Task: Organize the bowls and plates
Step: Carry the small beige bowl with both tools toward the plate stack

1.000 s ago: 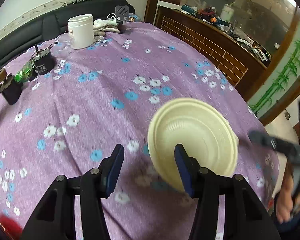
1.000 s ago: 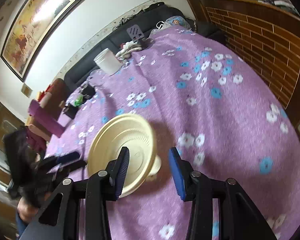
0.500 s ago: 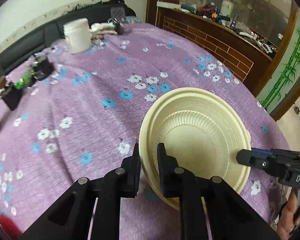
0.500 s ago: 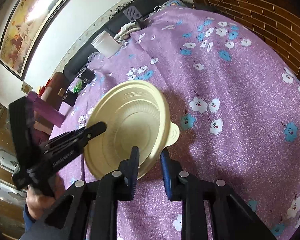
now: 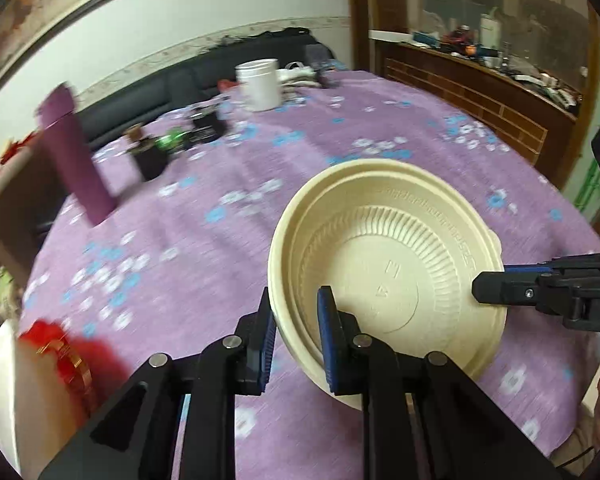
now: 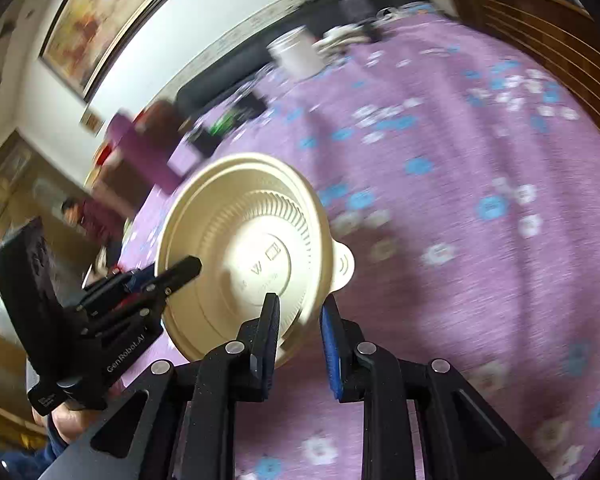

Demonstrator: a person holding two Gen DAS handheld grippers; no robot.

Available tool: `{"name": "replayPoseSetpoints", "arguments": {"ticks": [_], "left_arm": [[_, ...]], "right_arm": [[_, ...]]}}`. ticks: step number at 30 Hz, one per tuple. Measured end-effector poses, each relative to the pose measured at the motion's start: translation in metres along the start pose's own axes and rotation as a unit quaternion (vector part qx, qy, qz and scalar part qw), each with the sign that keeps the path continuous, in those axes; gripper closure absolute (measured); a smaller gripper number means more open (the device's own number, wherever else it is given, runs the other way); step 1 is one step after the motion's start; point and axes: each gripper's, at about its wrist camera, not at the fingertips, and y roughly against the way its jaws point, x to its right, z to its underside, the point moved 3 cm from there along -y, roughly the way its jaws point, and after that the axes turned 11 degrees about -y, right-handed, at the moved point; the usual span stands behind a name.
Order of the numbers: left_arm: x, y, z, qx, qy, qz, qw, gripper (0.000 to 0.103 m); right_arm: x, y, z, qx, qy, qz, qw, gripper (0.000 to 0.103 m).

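Cream-coloured and ribbed, the plastic bowl [image 5: 384, 264] is held up off the purple flowered tablecloth [image 5: 228, 184], tilted on edge so its hollow faces the left wrist camera. The left gripper [image 5: 297, 334] is clamped on the near rim, one blue pad inside the wall and one outside. The right gripper [image 6: 300, 332] pinches the opposite rim, by the small pull tab; in its own view the embossed underside of the bowl [image 6: 244, 248] faces the lens. From the left view the rim looks doubled, possibly two bowls nested, though the blur makes that hard to tell.

Far back on the cloth stand a white tub [image 5: 258, 84], some small dark items [image 5: 208, 126] and a purple box [image 5: 74, 152] at the left edge. A black sofa [image 5: 148, 88] runs along the wall behind, and a wooden counter [image 5: 480, 92] sits at the right.
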Motion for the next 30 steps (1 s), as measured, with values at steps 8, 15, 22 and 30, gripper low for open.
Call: {"name": "replayPoseSetpoints", "arguments": {"ticks": [8,15,22,30], "left_arm": [[-0.024,-0.005,0.035,-0.015,0.024,-0.027,0.9992,0.083],[-0.025,-0.014,0.04,-0.012,0.023,-0.028,0.9993,0.082],[-0.024,-0.016,0.04,0.0,0.016,-0.043,0.999,0.081],[-0.029,0.001,0.039,0.026,0.006,-0.084,0.9961,0.081]], "right_arm": [[-0.034,-0.035,0.022,-0.032,0.03,0.0,0.999,0.08],[-0.044,-0.04,0.027,-0.008,0.05,0.04,0.998,0.079],[-0.048,-0.045,0.023,0.006,0.053,0.059,0.997,0.08],[-0.06,-0.04,0.022,0.019,0.06,0.058,0.996,0.082]]}}
